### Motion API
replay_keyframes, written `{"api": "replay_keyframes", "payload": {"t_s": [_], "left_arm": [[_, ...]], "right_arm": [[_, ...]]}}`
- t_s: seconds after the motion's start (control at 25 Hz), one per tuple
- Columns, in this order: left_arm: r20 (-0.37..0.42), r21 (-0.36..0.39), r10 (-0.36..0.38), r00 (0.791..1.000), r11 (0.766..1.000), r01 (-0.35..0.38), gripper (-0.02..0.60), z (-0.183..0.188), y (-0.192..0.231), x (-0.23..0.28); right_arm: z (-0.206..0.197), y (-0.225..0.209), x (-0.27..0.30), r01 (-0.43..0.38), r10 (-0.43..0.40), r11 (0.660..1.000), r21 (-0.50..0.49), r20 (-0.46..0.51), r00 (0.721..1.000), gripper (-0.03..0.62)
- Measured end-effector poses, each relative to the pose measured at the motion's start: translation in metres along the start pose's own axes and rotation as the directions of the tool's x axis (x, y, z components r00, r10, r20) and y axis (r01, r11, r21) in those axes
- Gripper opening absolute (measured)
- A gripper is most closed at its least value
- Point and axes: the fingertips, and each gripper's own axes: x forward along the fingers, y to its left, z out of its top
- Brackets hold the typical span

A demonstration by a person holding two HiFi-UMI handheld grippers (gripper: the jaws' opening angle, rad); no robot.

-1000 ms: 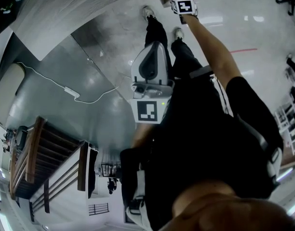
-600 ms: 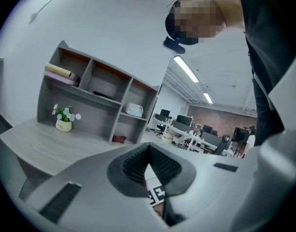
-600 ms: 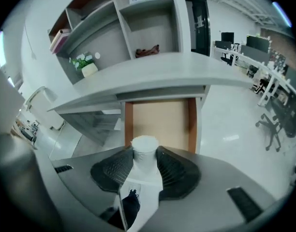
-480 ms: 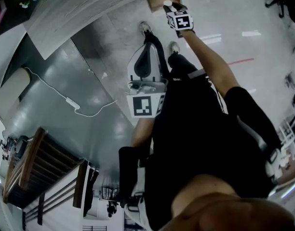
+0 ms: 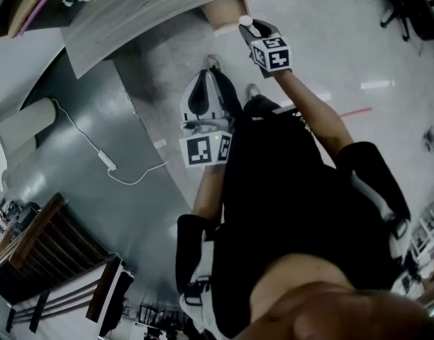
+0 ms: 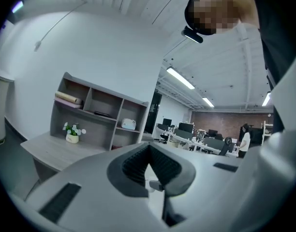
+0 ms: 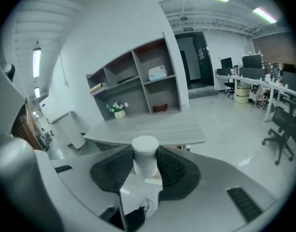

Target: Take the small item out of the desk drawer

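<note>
In the right gripper view, a small white cylinder stands upright between the ribbed pads of my right gripper, which is shut on it. The head view shows that gripper held out in front, the white cylinder at its tip, just right of the open brown drawer under the grey wooden desk. My left gripper hangs lower, close to the body. Its jaws meet at the tips with nothing between them.
A shelf unit and a flowerpot stand on the desk. A white cable and a pale cylinder bin are on the floor at the left. Office chairs stand at the right. The person's shoes are below the drawer.
The head view has tilted to show more of the desk. My right gripper, still holding the white cylinder, has drawn back slightly from the drawer. The left gripper stayed near the body.
</note>
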Motion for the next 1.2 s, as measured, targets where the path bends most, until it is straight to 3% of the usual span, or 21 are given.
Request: {"api": "replay_keyframes", "payload": {"t_s": [0.28, 0.64, 0.96, 1.2], "left_arm": [[0.015, 0.02, 0.005, 1.0, 1.0, -0.005, -0.012, 0.012, -0.022, -0.036], [0.032, 0.051, -0.049, 0.998, 0.998, 0.047, -0.012, 0.035, -0.027, -0.062], [0.048, 0.046, -0.057, 0.997, 0.997, 0.055, -0.012, 0.035, -0.01, -0.083], [0.036, 0.038, -0.078, 0.996, 0.996, 0.077, -0.012, 0.025, -0.006, -0.084]], "right_arm": [[0.032, 0.032, -0.095, -0.068, 0.068, 0.998, -0.007, 0.157, 0.985, 0.15], [0.071, 0.08, -0.204, -0.063, 0.079, 0.996, -0.061, 0.311, 0.947, 0.149], [0.071, 0.132, -0.26, -0.086, 0.122, 0.99, -0.114, 0.364, 0.923, 0.149], [0.063, 0.155, -0.266, -0.094, 0.143, 0.985, -0.147, 0.362, 0.921, 0.149]]}}
